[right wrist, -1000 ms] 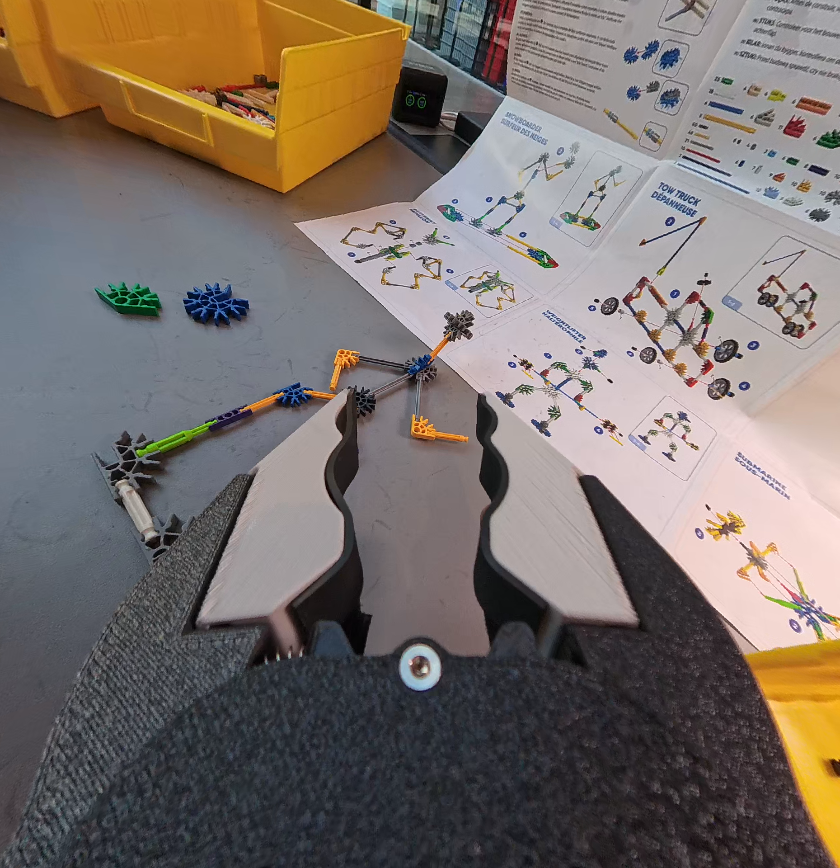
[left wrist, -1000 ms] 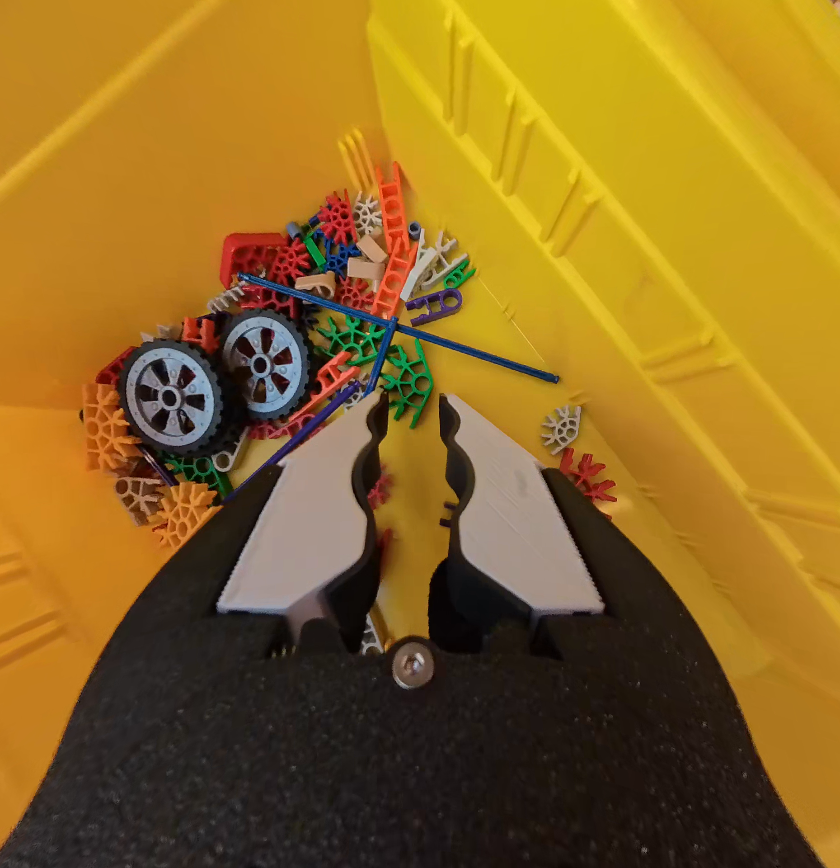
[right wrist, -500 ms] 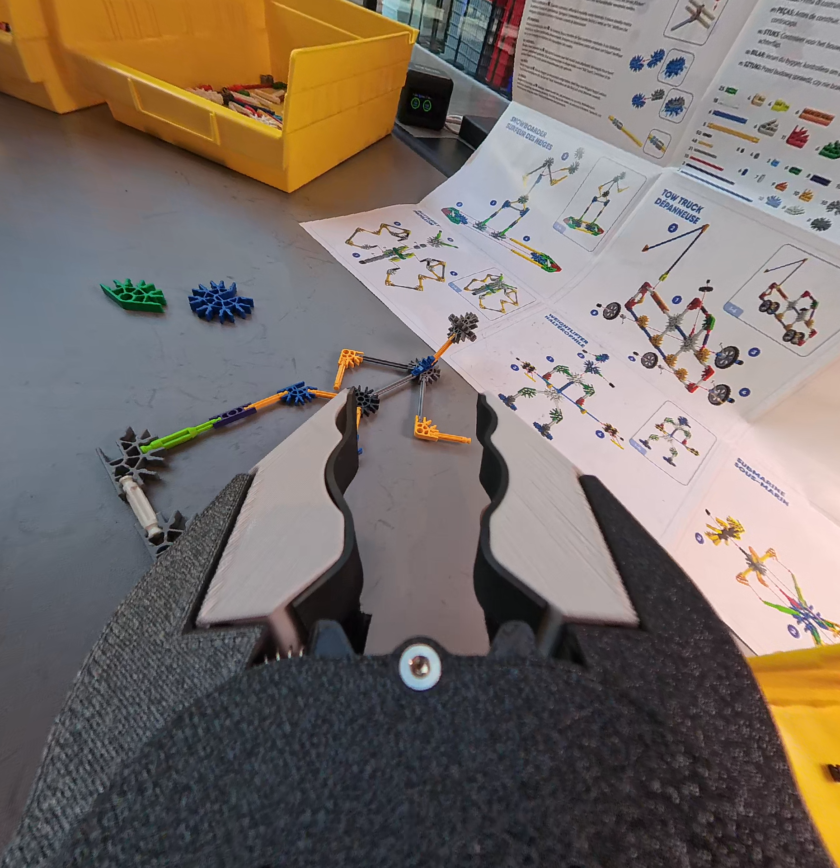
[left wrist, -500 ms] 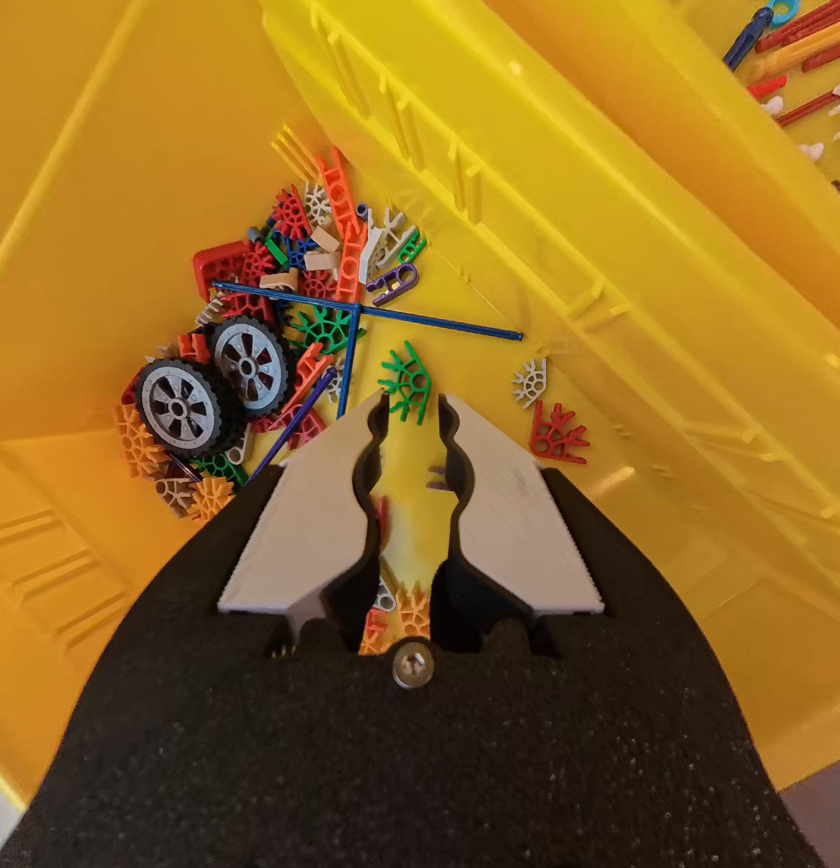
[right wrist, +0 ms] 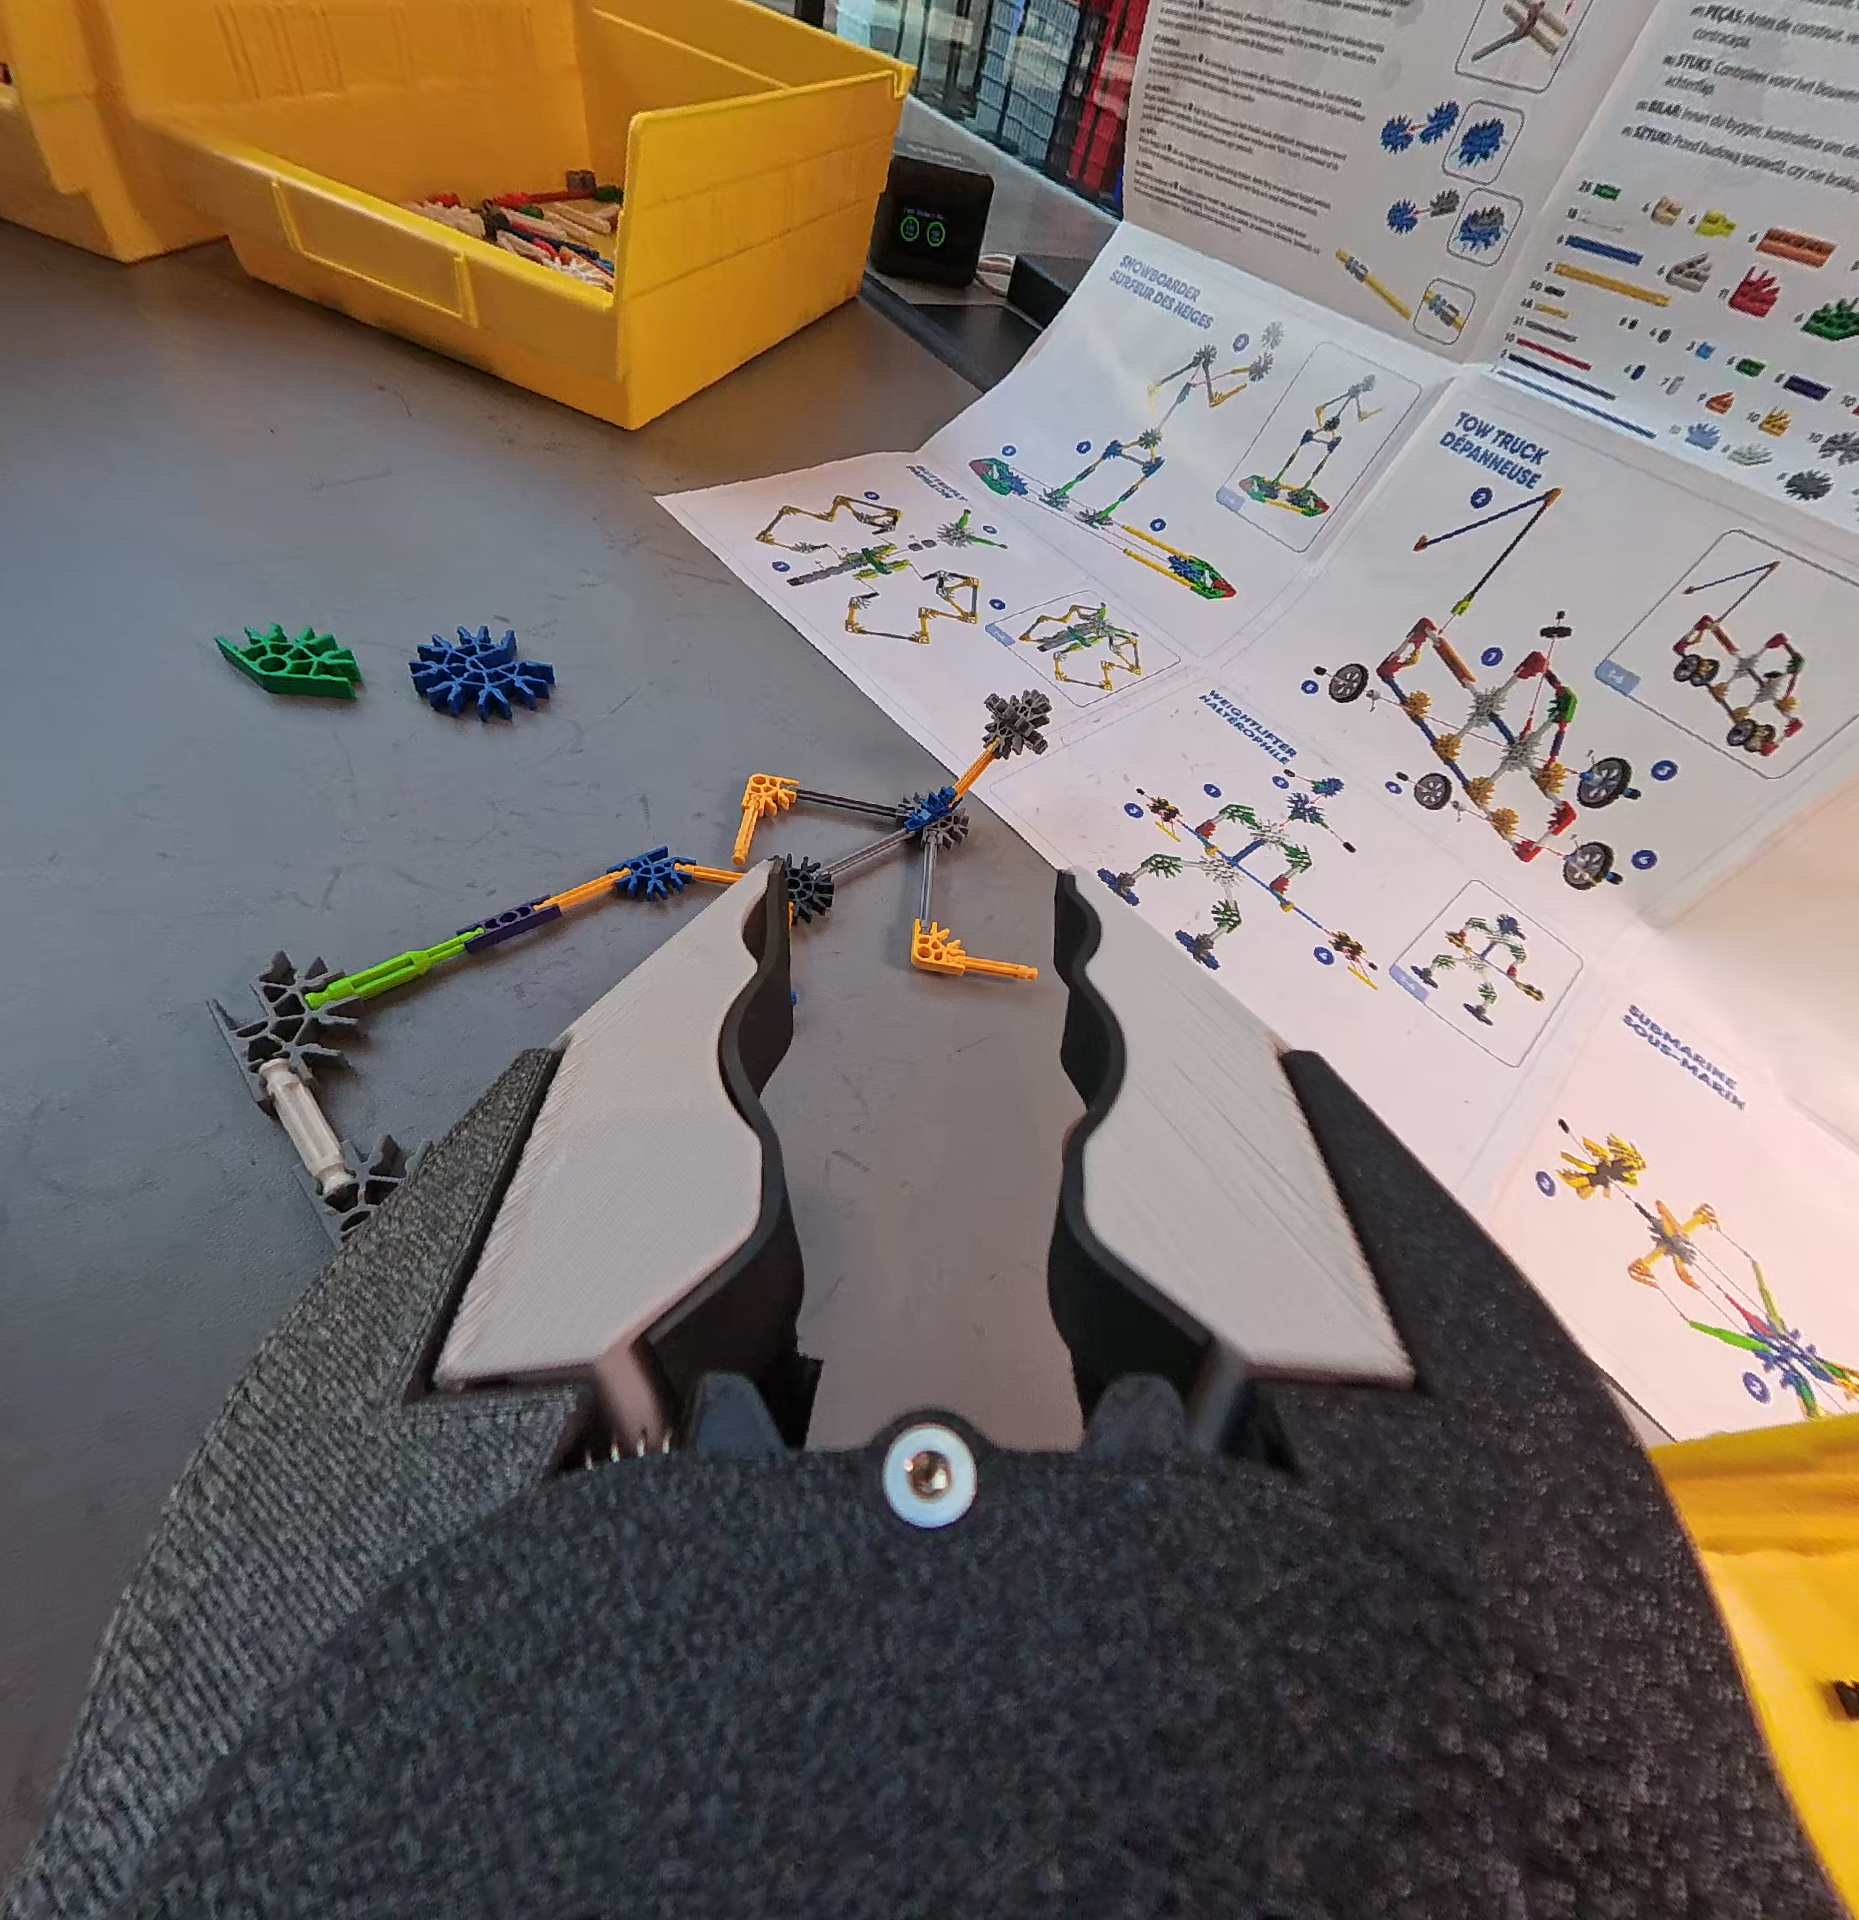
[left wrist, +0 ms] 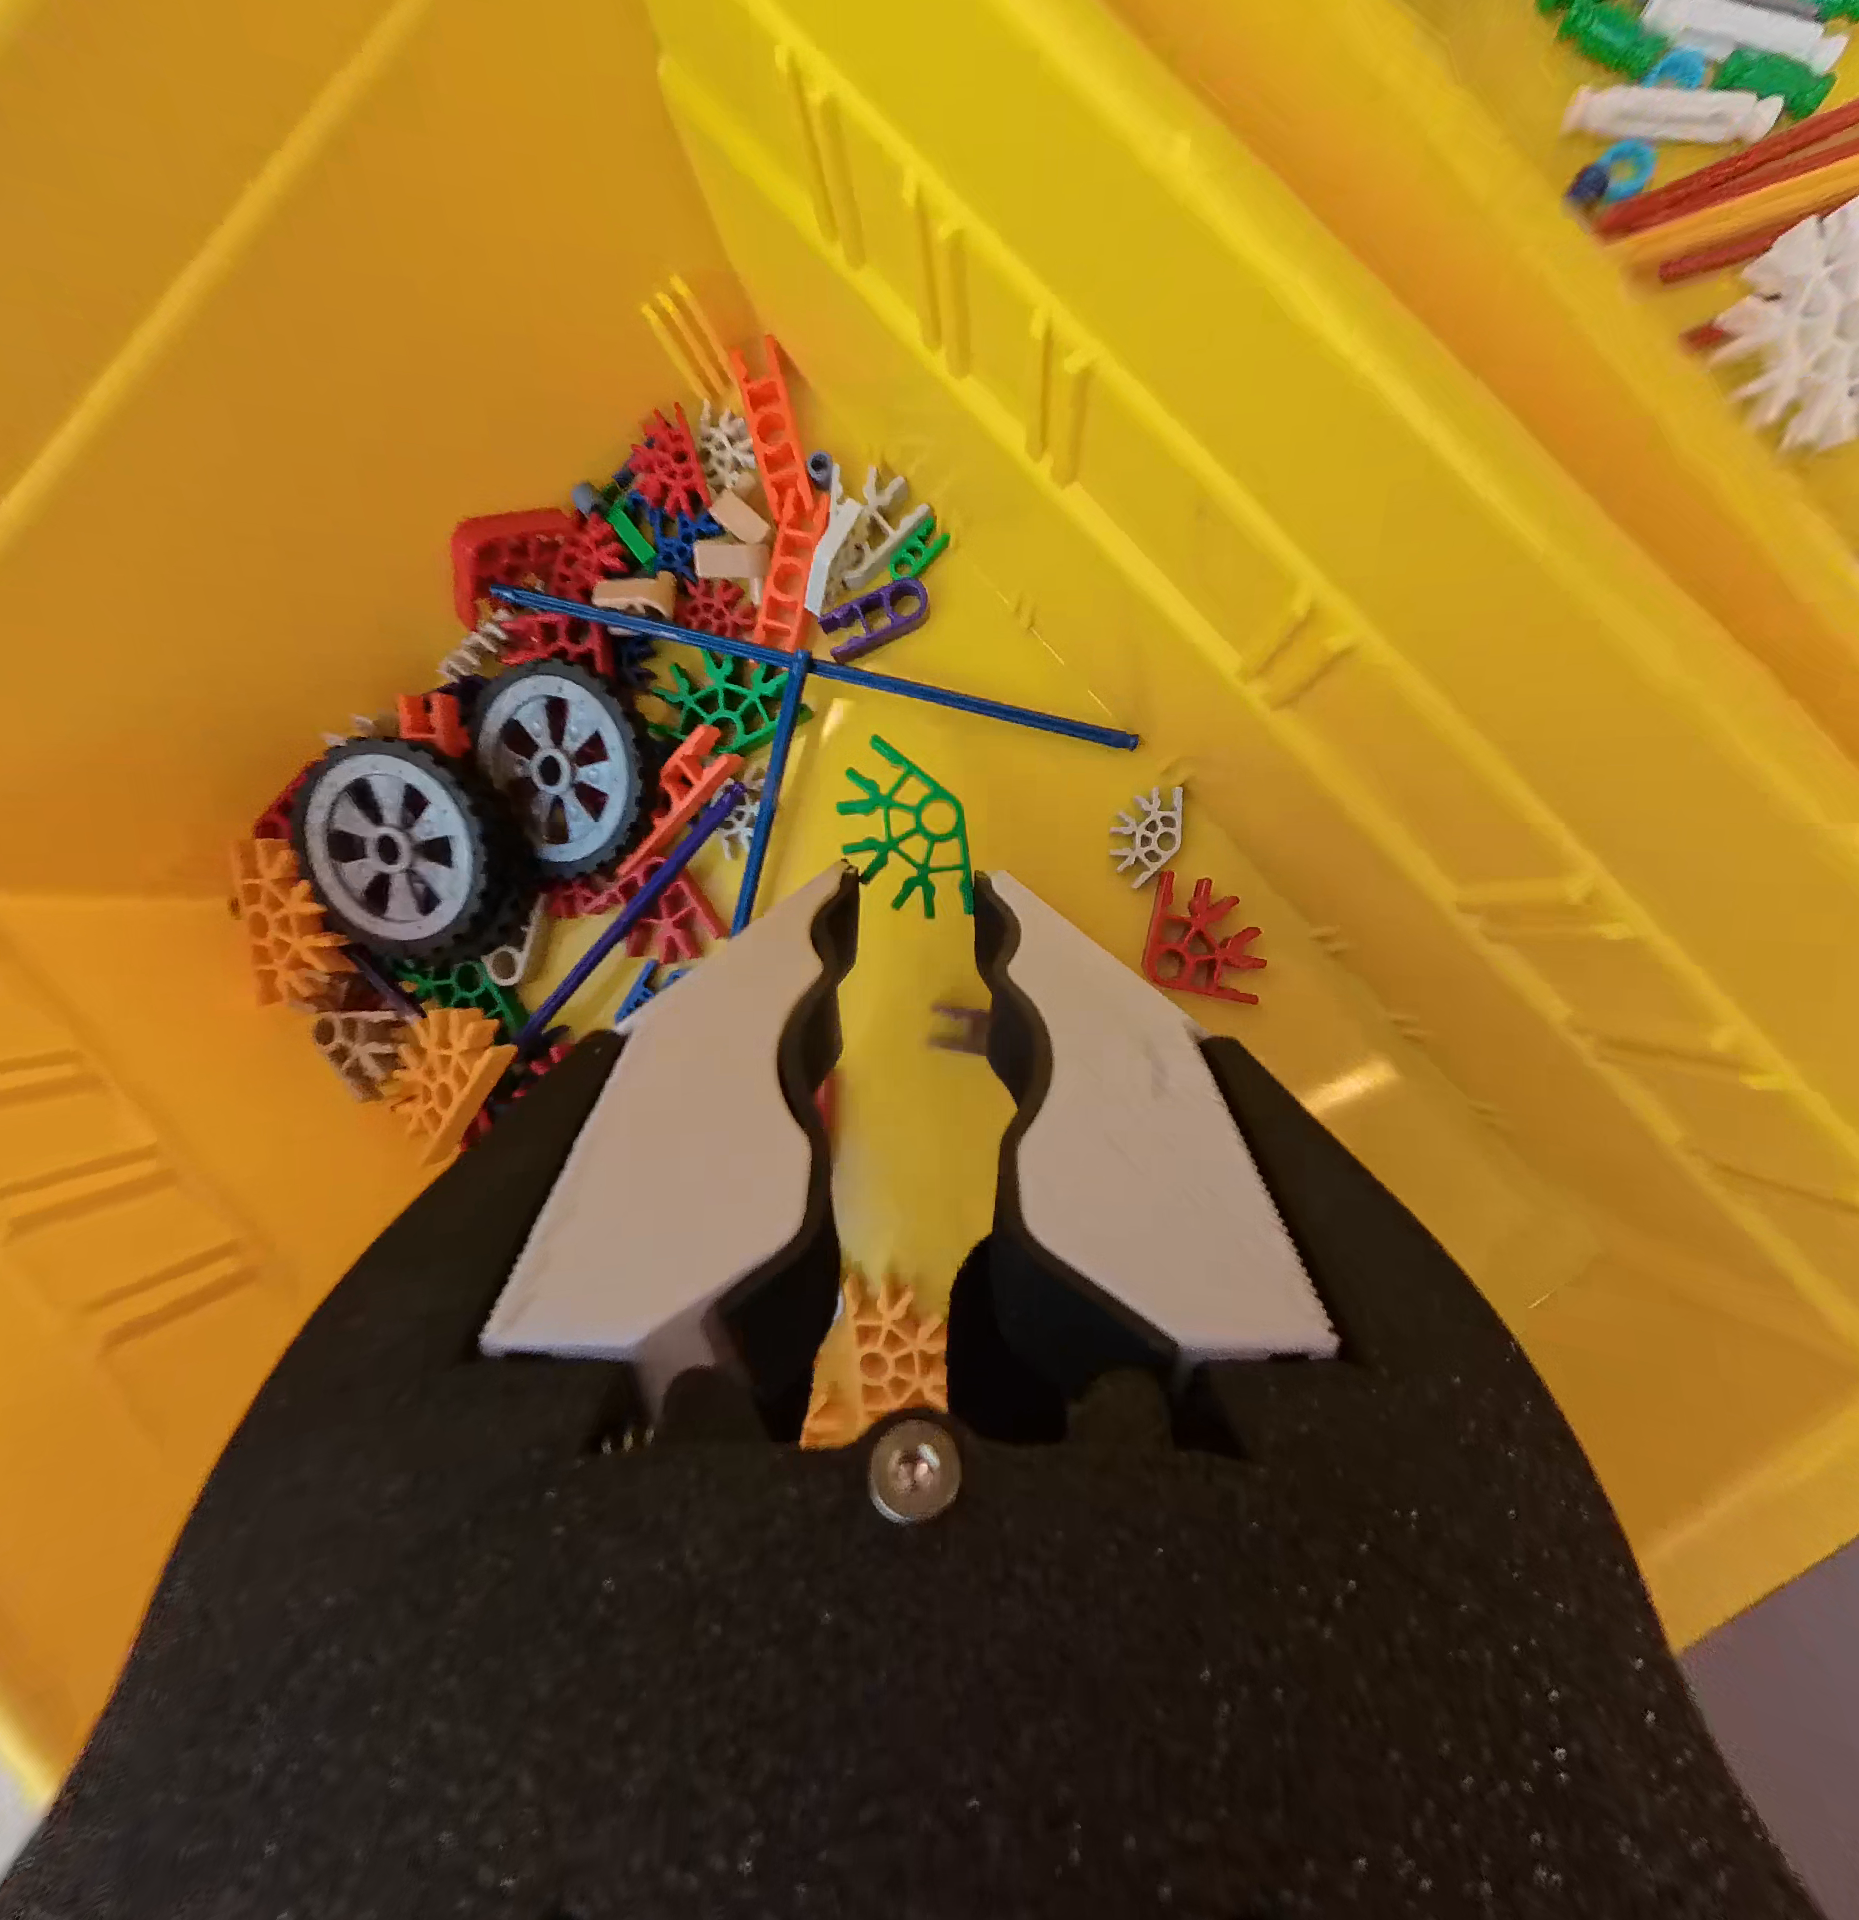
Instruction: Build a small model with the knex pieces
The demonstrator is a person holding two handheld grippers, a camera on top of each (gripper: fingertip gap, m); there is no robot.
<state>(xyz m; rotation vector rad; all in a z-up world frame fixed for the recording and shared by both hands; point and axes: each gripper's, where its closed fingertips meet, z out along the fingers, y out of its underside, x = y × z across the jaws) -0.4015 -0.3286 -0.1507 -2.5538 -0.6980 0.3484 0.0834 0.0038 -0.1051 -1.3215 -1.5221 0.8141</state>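
Observation:
My left gripper [left wrist: 912,883] is open and empty, inside a yellow bin [left wrist: 281,312]. Its tips hang just short of a green fan-shaped connector [left wrist: 909,831] on the bin floor. A pile of coloured connectors, thin blue rods [left wrist: 966,698] and two grey wheels [left wrist: 390,847] lies to the left. A small purple piece [left wrist: 956,1027] lies between the fingers. My right gripper [right wrist: 914,883] is open and empty above a grey table [right wrist: 281,468]. It is over a stick-figure build [right wrist: 904,821] of orange, blue and black pieces.
A red connector [left wrist: 1200,940] and a white connector [left wrist: 1148,831] lie right of the left gripper. A second bin [left wrist: 1787,260] holds rods and a white snowflake piece. On the table lie a green connector [right wrist: 291,660], a blue connector [right wrist: 480,673], an instruction sheet [right wrist: 1320,675] and a yellow bin [right wrist: 509,208]. Spacing between my two grippers at the tips: around 60 cm. The white connector [left wrist: 1148,831] is closer to my left gripper, around 4 cm from its tips; the right tips are 55 cm off.
My left gripper has drawn back and up from the pile, so more of the bin and its neighbour show. The right gripper has hardly moved.

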